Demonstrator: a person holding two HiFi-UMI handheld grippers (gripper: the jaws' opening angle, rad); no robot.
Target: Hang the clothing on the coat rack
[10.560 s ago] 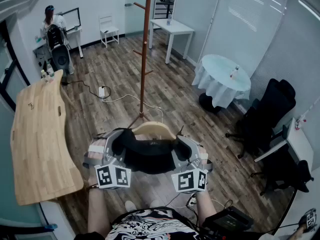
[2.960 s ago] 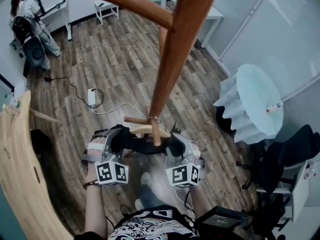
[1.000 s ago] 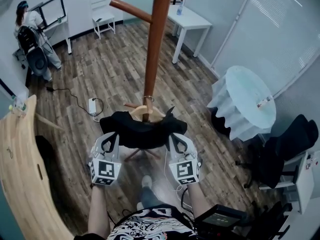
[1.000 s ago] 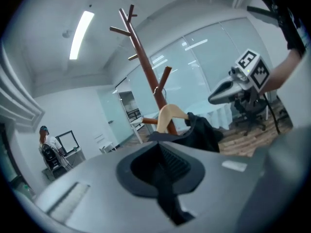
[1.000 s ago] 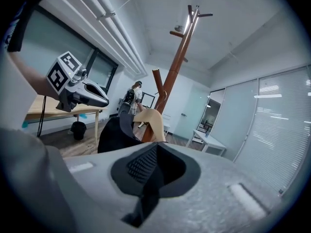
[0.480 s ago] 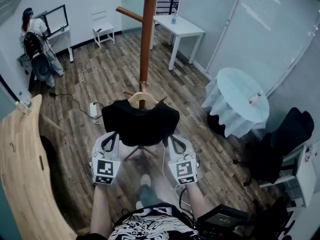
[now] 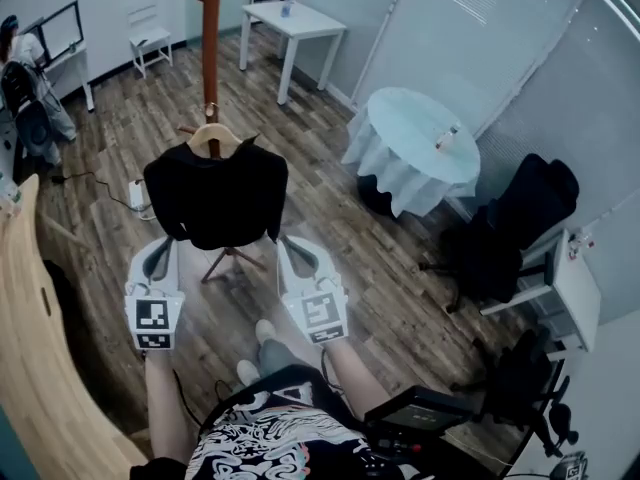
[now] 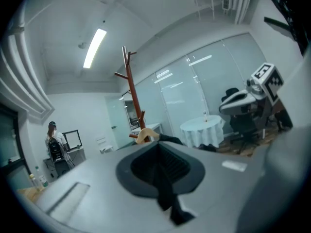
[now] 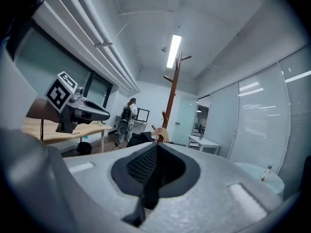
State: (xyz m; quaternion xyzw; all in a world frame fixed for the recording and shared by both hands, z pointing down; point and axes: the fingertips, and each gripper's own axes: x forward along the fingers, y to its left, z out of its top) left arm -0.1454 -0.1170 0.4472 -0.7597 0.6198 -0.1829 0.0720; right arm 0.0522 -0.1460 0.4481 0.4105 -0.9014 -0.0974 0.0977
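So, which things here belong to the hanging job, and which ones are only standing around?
Job:
- black garment, on the hanger
- coat rack
- left claw and right claw, both shut and empty

Just around:
- round table
- white desk
- office chair
- wooden table

Operator in black-and-white print shirt (image 7: 262,438) w/ short sleeves, greyish trousers (image 7: 295,353), pale shoes (image 7: 266,330). Left gripper (image 7: 160,253) & right gripper (image 7: 297,253) have pale grey moulded shells, each w/ a cube (image 7: 153,323) bearing black-on-white square markers. Seen close, fingers (image 8: 92,188) are matt grey, w/ dark ribbed pads (image 8: 167,166) in a rounded black recess. Black screen unit (image 7: 418,413) at waist, r. side.
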